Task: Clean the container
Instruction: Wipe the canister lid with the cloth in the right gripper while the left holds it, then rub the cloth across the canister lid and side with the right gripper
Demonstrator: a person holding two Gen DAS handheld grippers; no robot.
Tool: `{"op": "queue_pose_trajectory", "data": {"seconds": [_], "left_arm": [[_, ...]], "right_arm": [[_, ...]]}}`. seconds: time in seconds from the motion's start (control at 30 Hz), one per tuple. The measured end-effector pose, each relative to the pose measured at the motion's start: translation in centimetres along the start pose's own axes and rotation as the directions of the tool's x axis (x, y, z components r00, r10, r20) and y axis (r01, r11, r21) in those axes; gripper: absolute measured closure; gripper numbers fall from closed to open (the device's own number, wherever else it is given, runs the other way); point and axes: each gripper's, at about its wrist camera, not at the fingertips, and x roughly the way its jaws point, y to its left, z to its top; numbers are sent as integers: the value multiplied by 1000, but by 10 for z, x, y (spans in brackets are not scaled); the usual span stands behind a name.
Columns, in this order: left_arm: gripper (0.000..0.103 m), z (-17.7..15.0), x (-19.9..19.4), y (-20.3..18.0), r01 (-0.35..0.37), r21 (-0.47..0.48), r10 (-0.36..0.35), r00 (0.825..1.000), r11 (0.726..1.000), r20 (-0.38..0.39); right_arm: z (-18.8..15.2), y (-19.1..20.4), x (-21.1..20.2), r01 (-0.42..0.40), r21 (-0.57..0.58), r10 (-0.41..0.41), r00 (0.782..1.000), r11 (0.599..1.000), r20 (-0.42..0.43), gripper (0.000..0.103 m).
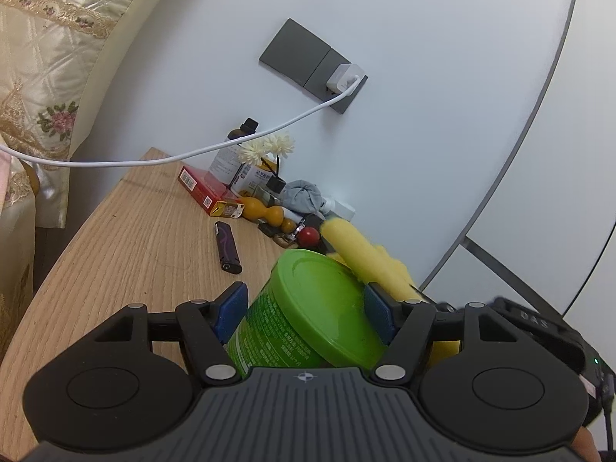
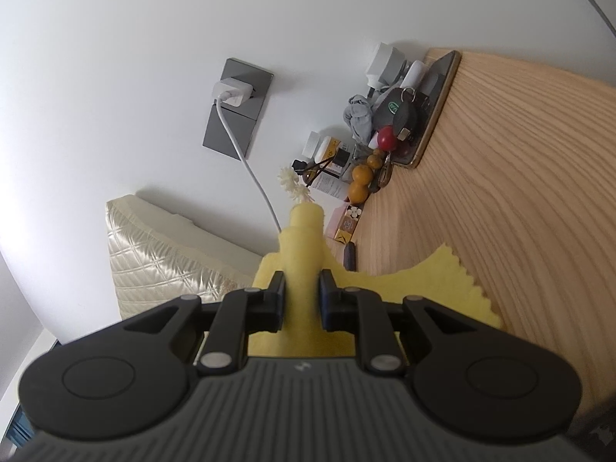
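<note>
Two grippers are being used together. Between the left gripper (image 1: pixel 306 310) pads, the green container (image 1: pixel 308 308) is being clamped and tilted, apparently to present its lid. Between the right gripper (image 2: pixel 301 296) fingers, a yellow cloth (image 2: pixel 302 254) is being pinched, bunched forward beyond the tips, judged ready for wiping. Beyond, clutter (image 1: pixel 265 200) is lying on the wooden table (image 1: pixel 127 238).

The green container (image 1: pixel 308 308) hides its lower body behind the left gripper (image 1: pixel 306 308), and its label print is too small to read. The yellow cloth (image 2: pixel 302 254) clamped in the right gripper (image 2: pixel 302 300) is partly covered by the gripper body. Labels on the bottles (image 1: pixel 246 161) by the wall are unreadable.
</note>
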Motion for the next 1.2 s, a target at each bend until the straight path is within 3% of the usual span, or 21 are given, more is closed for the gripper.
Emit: {"op": "queue_pose_trajectory", "data": {"seconds": [0.27,0.47,0.87,1.2], "left_arm": [[32,4,5,-4,-17,24,17,1000,1000,-20],[33,3,-2,-19,-68,120,68,998,990,3],[32,-4,-22,-23,-127,25,127,992,992,1],[40,-3,-28,-29,-134,31,135,991,990,-13]], "right_arm": [[6,3,12,7,-35,-8,999,999,-34,84],[4,-3,-12,-39,-44,38,999,998,-27,85],[-6,1,-50,-51,-62,51,999,997,3,85],[-9,13,-58,-62,-101,61,998,993,-7,85]]}}
